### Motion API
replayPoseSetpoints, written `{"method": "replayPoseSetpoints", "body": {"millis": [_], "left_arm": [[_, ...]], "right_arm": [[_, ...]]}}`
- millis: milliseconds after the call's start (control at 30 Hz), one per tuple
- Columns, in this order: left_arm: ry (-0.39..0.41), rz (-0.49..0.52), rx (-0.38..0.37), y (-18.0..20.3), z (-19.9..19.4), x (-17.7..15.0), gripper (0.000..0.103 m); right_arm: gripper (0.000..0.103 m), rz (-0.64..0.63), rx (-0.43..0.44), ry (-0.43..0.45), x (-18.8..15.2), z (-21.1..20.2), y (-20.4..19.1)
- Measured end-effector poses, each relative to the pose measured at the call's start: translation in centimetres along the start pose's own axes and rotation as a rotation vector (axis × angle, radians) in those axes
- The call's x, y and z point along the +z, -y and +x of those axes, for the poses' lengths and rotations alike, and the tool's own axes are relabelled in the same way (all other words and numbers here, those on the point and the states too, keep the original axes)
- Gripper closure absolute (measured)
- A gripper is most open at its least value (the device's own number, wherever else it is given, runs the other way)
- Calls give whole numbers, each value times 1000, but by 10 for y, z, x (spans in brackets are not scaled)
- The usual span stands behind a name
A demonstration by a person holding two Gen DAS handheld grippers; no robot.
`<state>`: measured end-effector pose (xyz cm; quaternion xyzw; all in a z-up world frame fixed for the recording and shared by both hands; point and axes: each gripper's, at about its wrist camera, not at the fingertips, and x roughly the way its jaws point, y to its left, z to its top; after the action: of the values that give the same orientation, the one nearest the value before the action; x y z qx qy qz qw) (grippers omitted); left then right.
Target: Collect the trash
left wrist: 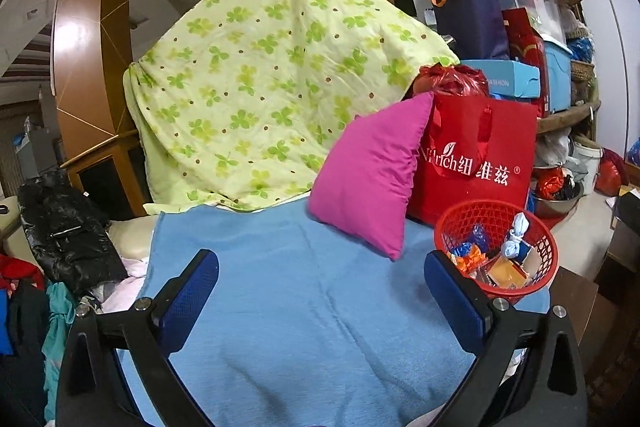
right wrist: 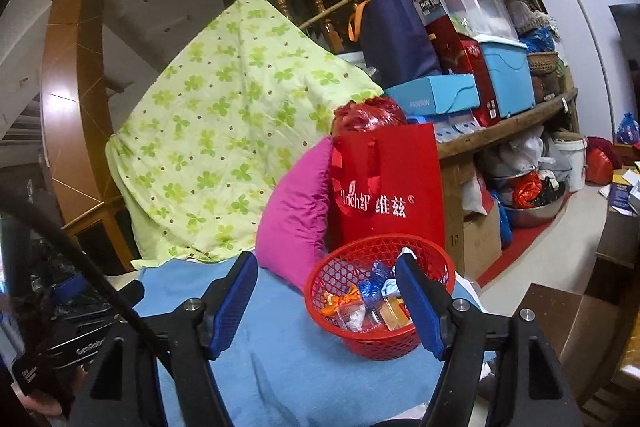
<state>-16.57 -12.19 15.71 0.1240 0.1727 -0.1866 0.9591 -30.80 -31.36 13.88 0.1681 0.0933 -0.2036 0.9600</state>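
Left to right, as I see it past my claws.

1. Black jacket (left wrist: 68, 231), heaped at far left beside the blue cloth.
2. Blue cloth (left wrist: 304, 307), spread flat under both claws.
3. My left claw (left wrist: 320, 297): jaws wide, nothing between them, over the blue cloth.
4. Green clover quilt (left wrist: 276, 75), draped upright behind the cloth.
5. Pink cushion (left wrist: 370, 175), leaning on the red bag.
6. Red bag (left wrist: 476, 163), white lettering, upright behind the basket.
7. Red basket (right wrist: 380, 343), on the cloth's right edge; inside lie the trash pieces: wrappers (right wrist: 352, 301) in orange, blue and clear.
8. My right claw (right wrist: 326, 307): jaws wide, empty, the right finger overlapping the basket in view.
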Motion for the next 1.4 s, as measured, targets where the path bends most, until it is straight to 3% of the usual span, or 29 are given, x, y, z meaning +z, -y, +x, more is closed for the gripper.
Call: {"method": "replayPoseSetpoints", "body": {"millis": [433, 833, 1400], "left_arm": [[61, 12, 61, -8, -26, 5, 0], [66, -3, 71, -16, -38, 3, 0], [61, -9, 84, -23, -44, -2, 0]], "right_arm": [[26, -61, 21, -11, 0, -26, -26], [26, -138, 4, 15, -4, -44, -50], [26, -144, -12, -6, -7, -43, -52]]}}
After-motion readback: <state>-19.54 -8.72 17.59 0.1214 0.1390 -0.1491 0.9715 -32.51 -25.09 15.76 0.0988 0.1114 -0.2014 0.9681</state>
